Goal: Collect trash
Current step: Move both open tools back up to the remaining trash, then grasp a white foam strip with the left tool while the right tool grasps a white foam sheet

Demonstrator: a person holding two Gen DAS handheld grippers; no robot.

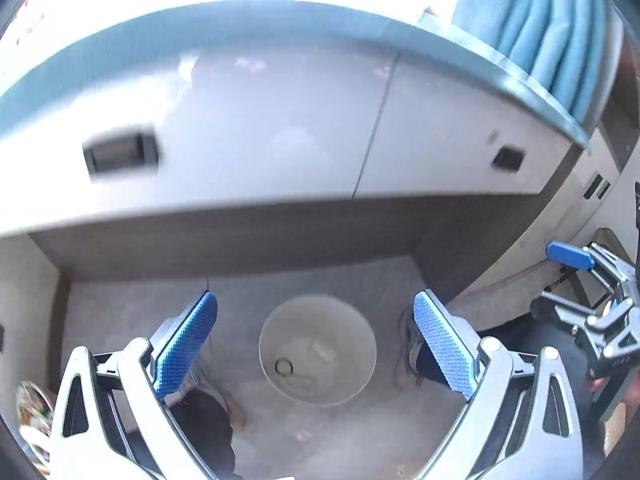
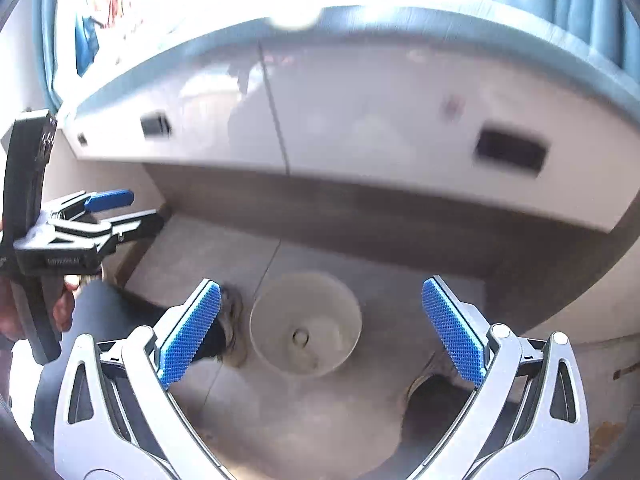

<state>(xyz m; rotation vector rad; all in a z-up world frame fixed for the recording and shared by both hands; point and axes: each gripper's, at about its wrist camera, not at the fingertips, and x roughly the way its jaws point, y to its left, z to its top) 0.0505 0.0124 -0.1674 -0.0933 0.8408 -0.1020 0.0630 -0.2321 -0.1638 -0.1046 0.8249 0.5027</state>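
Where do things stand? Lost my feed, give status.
Left gripper open, empty. Right gripper open, empty. Bin on the floor below both, small bits inside. Shoes flank the bin; nothing blocks it.

A home room: a built-in desk (image 1: pixel 280 120) with drawers, blue curtains (image 1: pixel 540 20) and a small bin (image 1: pixel 318 350) beneath.

1. My left claw (image 1: pixel 316 344) and right claw (image 2: pixel 320 330) both hang wide open with nothing between the pads.
2. Below, the round bin (image 1: pixel 318 350) has an unobstructed mouth.
3. My 2 shoes (image 1: pixel 408 348) flank it closely.
4. The cabinet front (image 1: pixel 280 128) blocks passage ahead.
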